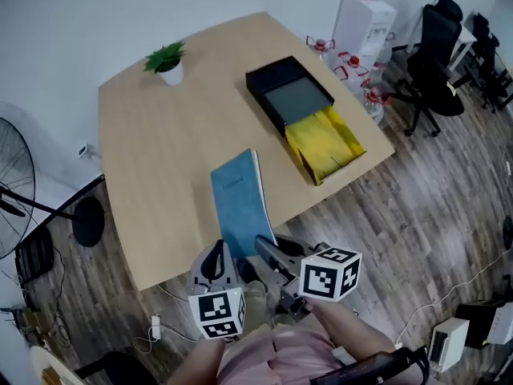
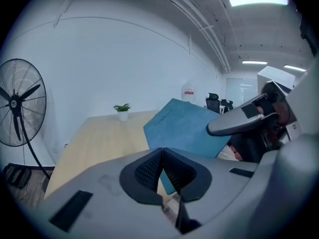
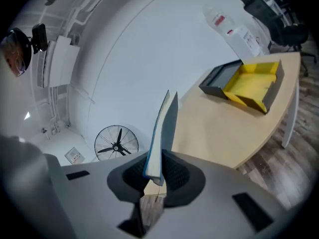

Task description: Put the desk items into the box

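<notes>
I am holding my left gripper (image 1: 215, 261) nearest to me, just off the near edge of the wooden table (image 1: 152, 175). Its jaws are pressed together with nothing between them, as the left gripper view (image 2: 162, 167) is showing.

Just to its right, my right gripper (image 1: 266, 247) is pinching the near end of the blue notebook (image 1: 239, 203). In the right gripper view (image 3: 158, 169) the notebook (image 3: 164, 126) is standing edge-on between the pads, with its white page block showing. From the left gripper view the notebook (image 2: 187, 128) is tilting up off the tabletop. A word is running along its cover, too blurred for me to read.

Farther off, toward the right, the open black box (image 1: 290, 95) is sitting on the table, well apart from the notebook, its yellow flap (image 1: 325, 143) folding out toward the near right edge.

At the far left a small potted plant (image 1: 166, 61) is standing. Beyond the table, a white carton (image 1: 362, 21) with red print I cannot read is standing on the floor beside a black office chair (image 1: 429, 58).
</notes>
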The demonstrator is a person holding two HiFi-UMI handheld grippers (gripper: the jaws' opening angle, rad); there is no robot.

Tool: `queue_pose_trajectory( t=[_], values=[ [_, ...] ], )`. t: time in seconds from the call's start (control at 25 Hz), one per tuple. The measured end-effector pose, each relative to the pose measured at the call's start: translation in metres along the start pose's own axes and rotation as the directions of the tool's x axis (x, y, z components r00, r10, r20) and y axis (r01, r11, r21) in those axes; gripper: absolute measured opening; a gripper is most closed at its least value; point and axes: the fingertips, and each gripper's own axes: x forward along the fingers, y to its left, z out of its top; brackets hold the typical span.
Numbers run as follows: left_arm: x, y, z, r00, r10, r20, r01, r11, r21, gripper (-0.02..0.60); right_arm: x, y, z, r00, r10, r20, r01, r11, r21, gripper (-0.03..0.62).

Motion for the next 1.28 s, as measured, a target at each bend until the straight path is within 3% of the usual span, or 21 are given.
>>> queue_pose_trajectory(
  t=[0.16, 0.4, 0.84, 1.28],
  values=[
    [-0.016, -0.018, 0.045, 0.993, -0.036, 0.113, 0.038, 0.999, -0.014, 0.012, -0.032, 0.022, 0.031, 0.996, -0.022, 0.082, 0.027, 0.997, -0.066, 0.044],
    [-0.033, -0.048, 0.100, 0.961, -0.097, 0.258, 0.091, 0.995, 0.035, 0.012, -0.077, 0.027, 0.060, 0.979, -0.064, 0.192, 0.086, 0.991, -0.106, 0.044],
    [-0.060, -0.107, 0.096, 0.953, -0.159, 0.257, 0.135, 0.985, 0.110, 0.012, -0.144, 0.006, 0.037, 0.959, -0.130, 0.252, 0.147, 0.988, -0.047, 0.044],
    [-0.051, -0.158, 0.096, 0.947, -0.204, 0.247, 0.177, 0.976, 0.129, 0.012, -0.206, -0.034, 0.034, 0.933, -0.209, 0.292, 0.216, 0.976, 0.008, 0.044]
  ],
)
